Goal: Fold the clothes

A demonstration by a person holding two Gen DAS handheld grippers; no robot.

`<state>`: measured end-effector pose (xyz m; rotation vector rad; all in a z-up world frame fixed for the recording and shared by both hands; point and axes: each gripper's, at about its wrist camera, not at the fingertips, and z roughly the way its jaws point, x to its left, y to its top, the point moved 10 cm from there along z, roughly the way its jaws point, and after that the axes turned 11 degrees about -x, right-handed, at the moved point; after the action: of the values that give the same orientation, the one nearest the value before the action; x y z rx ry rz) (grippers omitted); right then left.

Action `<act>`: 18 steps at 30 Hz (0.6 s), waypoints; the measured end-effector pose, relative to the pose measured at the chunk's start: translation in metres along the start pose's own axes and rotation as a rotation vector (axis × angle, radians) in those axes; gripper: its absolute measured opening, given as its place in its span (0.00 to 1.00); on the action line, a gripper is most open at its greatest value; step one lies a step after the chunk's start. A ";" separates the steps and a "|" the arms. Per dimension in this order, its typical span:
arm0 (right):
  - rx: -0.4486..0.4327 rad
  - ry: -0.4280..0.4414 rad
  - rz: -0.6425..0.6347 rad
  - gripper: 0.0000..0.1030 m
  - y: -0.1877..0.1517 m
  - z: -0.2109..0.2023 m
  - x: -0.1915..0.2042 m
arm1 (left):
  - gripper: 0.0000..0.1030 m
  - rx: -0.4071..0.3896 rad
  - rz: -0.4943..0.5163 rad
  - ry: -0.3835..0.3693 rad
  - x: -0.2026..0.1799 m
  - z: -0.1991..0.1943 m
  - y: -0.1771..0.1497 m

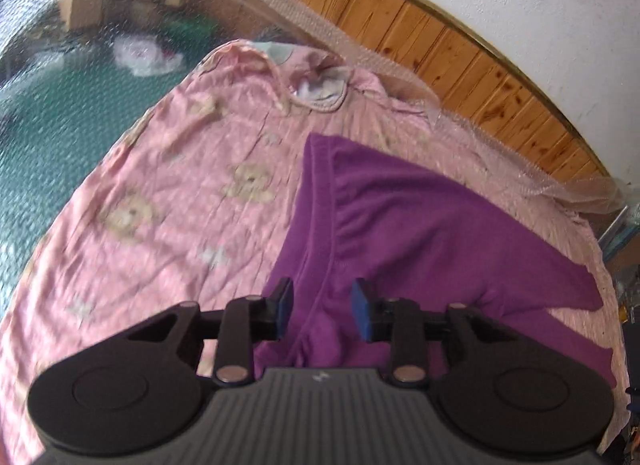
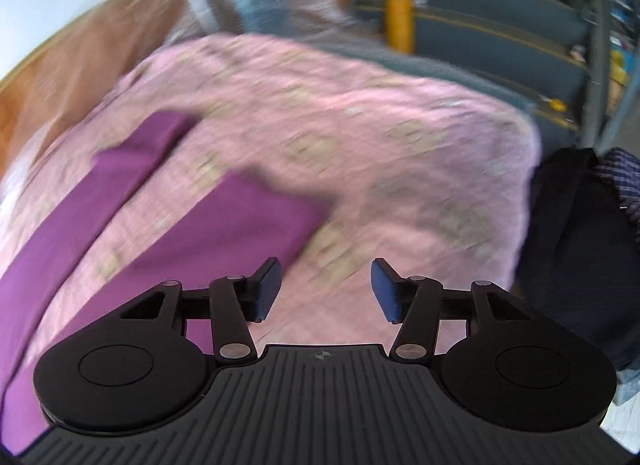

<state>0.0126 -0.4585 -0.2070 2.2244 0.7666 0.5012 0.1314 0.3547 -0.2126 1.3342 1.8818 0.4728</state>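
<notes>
A purple garment (image 1: 412, 225) lies spread on a pink bedsheet with bear prints (image 1: 168, 193). In the left wrist view my left gripper (image 1: 322, 307) hovers over a folded seam edge of the garment, open, with a gap between its blue pads and nothing pinched. The right wrist view is blurred. There the purple garment (image 2: 224, 221) shows as two strips at the left. My right gripper (image 2: 326, 289) is open above bare pink sheet (image 2: 400, 137), just right of the garment's edge, and holds nothing.
A wooden headboard (image 1: 460, 61) and a white wall run behind the bed. Netting (image 1: 100, 5) hangs at the left over a green floor with boxes. At the bed's right are a dark bag (image 2: 576, 249), blue stairs (image 2: 500, 25) and an orange cylinder (image 2: 398, 23).
</notes>
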 end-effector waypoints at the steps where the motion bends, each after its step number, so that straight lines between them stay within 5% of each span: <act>1: 0.012 0.043 -0.034 0.57 -0.006 -0.005 0.018 | 0.42 0.003 0.001 -0.006 -0.003 0.021 0.007; 8: 0.080 0.342 -0.208 0.73 -0.044 -0.038 0.121 | 0.46 0.066 0.007 0.035 0.005 0.129 0.024; 18: 0.195 0.282 -0.189 0.74 -0.071 -0.010 0.136 | 0.47 0.087 0.004 -0.001 0.014 0.164 0.025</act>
<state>0.0827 -0.3247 -0.2359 2.2537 1.2059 0.6796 0.2698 0.3558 -0.3057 1.3941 1.9190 0.3961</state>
